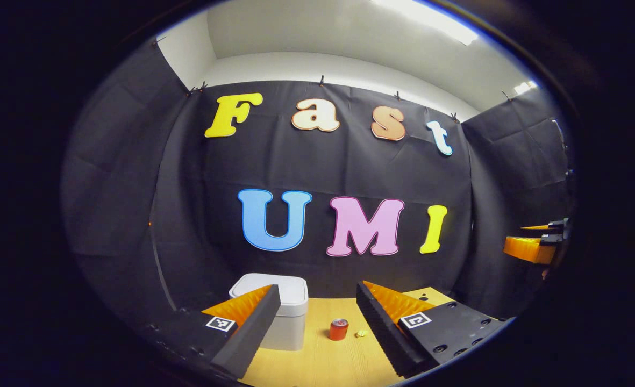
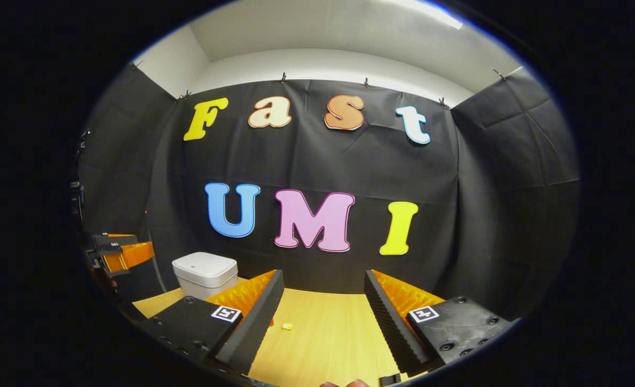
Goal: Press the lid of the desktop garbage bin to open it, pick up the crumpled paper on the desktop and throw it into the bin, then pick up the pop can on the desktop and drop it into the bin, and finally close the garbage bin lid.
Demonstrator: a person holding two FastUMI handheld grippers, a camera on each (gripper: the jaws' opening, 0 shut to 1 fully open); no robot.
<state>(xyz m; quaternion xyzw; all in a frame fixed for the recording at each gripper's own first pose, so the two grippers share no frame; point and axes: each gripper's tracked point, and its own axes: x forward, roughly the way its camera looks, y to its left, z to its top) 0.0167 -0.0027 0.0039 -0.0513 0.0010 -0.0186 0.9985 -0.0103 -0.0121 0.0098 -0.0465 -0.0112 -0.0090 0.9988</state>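
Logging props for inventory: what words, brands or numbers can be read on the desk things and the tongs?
Pop can: print too small to read.
Garbage bin: no text seen.
Square markers on left tongs: patterns, no words.

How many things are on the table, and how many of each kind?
Garbage bin: 1
Pop can: 1
Crumpled paper: 1
Total: 3 things on the table
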